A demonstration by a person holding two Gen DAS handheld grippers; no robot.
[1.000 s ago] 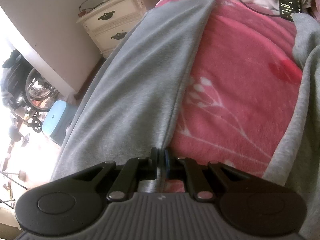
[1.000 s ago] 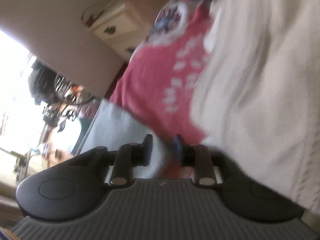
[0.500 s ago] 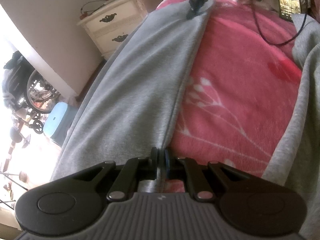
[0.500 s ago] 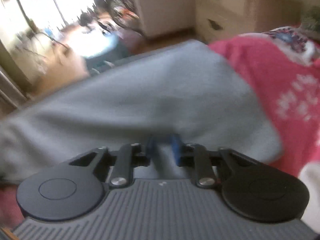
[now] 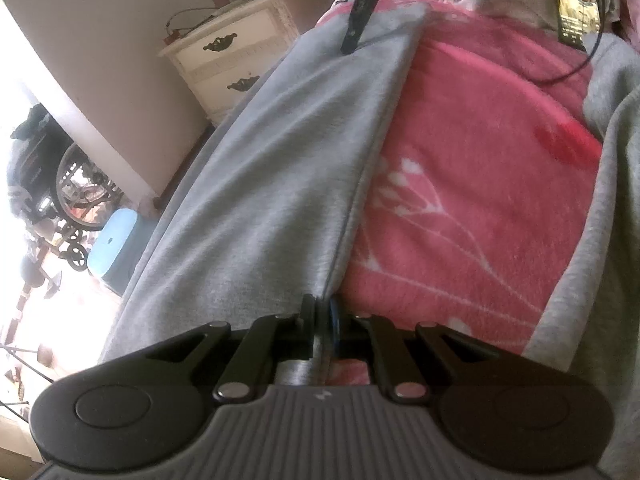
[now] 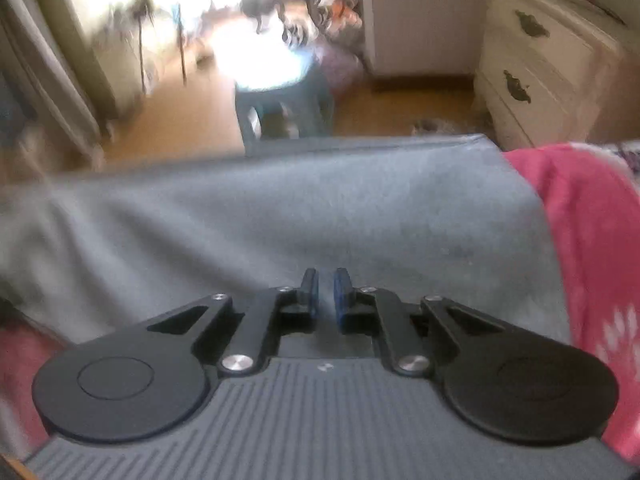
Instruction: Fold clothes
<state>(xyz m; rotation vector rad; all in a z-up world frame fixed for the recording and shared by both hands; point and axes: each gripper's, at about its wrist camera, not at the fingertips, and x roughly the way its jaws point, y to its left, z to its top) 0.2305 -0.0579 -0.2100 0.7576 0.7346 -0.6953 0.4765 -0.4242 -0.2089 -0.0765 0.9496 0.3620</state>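
Left gripper [image 5: 323,312] clamped on grey sweatpants [image 5: 280,152] seam, lower centre. Right gripper [image 6: 326,288] jaws nearly together over far leg end, grip unclear. Weak pinch there, fold probably slips.

Left hand-held gripper [image 5: 322,312] pinched closed, angled downward, right hand-held gripper [image 6: 326,292] nearly closed, angled downward

no legible text, labels or numbers
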